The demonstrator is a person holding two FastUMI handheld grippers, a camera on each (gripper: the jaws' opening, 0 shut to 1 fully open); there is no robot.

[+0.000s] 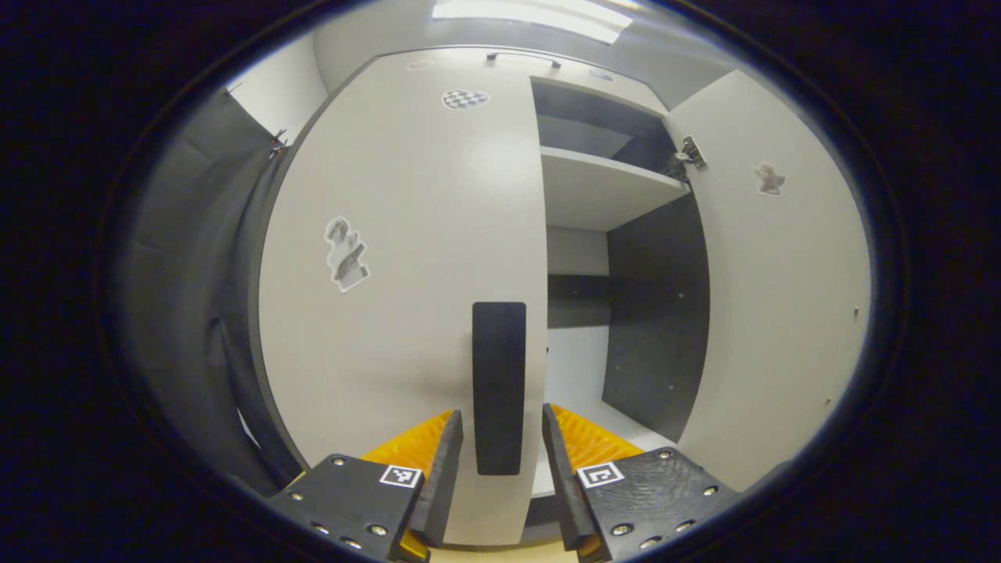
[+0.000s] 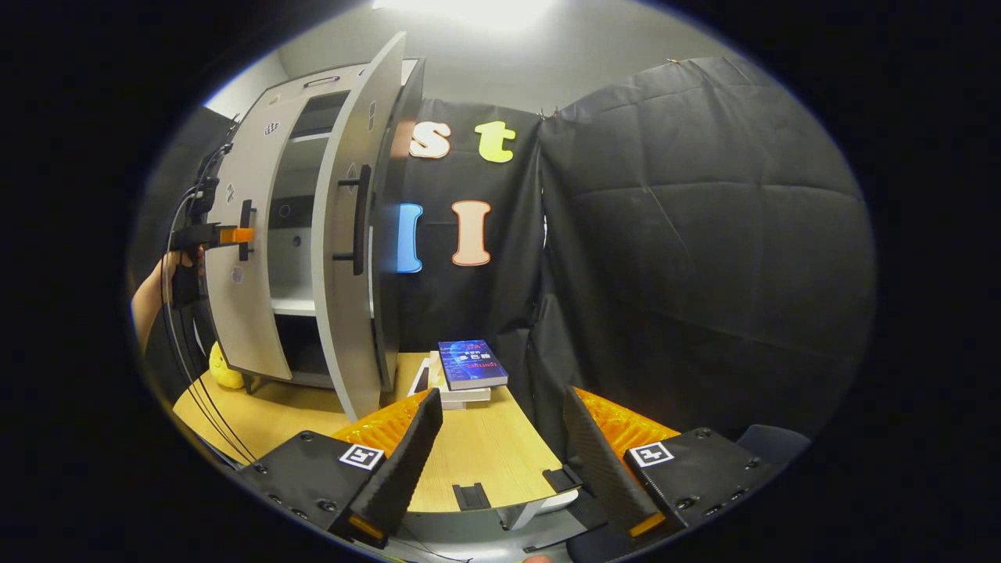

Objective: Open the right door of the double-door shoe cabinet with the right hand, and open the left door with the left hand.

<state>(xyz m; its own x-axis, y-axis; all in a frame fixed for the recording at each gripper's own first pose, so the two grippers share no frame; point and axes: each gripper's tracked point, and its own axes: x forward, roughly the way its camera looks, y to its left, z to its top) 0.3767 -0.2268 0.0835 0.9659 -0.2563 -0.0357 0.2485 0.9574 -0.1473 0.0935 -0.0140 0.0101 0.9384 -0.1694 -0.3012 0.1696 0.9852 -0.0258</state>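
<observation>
White left door [image 1: 407, 258] closed, its handle [image 1: 499, 387] between left hand-held gripper [image 1: 500, 461] fingers, contact unclear, right door [image 2: 352, 234] swung out, right hand-held gripper [image 2: 500, 461] spread, empty, above surface [image 2: 469, 453].

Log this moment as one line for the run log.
right door open | left door shut | left gripper open, jaws straddling left handle | right gripper open, holding nothing

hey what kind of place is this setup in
Likely a staged recording booth, not a home: black cloth wall, a small white double-door shoe cabinet standing on a light wooden table, and stacked books beside it.
</observation>
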